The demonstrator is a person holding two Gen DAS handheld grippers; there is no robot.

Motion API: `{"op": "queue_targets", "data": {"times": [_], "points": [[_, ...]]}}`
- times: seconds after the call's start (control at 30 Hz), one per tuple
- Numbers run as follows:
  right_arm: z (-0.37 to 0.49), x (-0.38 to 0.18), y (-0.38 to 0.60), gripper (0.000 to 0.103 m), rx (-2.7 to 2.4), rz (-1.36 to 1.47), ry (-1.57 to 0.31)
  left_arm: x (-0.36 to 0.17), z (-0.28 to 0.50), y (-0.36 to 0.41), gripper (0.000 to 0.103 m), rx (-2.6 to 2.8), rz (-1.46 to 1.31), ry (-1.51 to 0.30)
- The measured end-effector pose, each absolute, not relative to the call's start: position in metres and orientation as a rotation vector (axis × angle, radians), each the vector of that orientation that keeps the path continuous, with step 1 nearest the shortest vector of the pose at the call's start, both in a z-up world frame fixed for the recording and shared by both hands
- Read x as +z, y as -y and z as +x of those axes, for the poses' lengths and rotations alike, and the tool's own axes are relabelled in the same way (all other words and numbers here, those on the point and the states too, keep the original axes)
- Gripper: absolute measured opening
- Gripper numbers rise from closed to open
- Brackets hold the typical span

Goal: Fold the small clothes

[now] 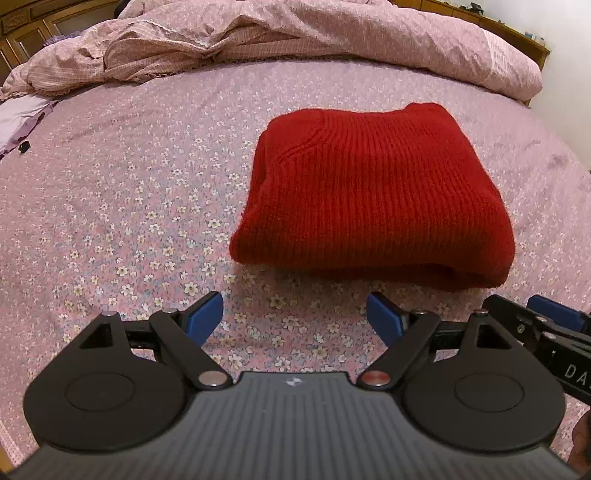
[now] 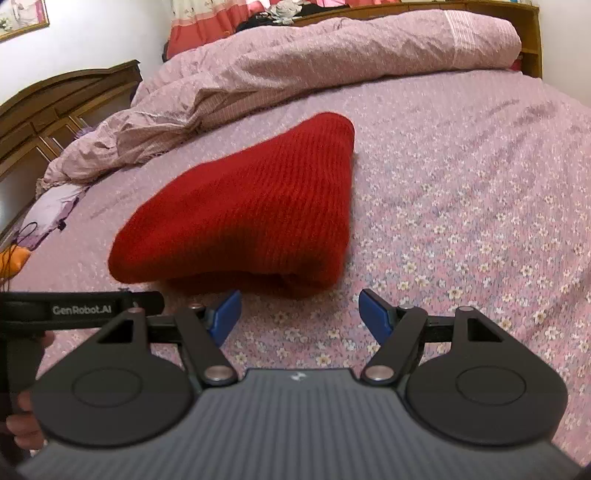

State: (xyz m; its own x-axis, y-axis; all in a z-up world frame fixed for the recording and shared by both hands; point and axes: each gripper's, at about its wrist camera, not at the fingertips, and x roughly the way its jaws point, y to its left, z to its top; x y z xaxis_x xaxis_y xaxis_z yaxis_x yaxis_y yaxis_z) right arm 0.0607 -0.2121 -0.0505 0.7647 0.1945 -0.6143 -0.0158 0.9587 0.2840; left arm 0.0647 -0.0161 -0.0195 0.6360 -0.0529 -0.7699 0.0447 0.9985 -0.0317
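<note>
Left wrist view: the red knit sweater (image 1: 373, 192) lies folded in a thick stack on the floral bedsheet (image 1: 122, 221), far and right of the left gripper (image 1: 295, 317). Any nudge on its near rounded edge would likely spill the layers. The 2 blue pads (image 1: 207, 314) stand wide apart over bare sheet, holding nothing.

Right wrist view: the sweater sits just beyond the right gripper (image 2: 299, 314), far-left. A careless low pass could snag the knit. Its jaws are spread, empty, touching nothing.

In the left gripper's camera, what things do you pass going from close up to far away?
Left gripper → flowery bedsheet → folded red sweater → rumpled pink quilt.
</note>
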Motion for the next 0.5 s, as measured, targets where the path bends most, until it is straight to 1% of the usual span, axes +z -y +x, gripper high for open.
{"op": "queue_targets", "data": {"times": [0.5], "points": [[0.0618,-0.0528,0.2093,0.073,0.113,0.266,-0.709,-0.024,0.067,0.02,0.088,-0.059,-0.002,-0.898]]}}
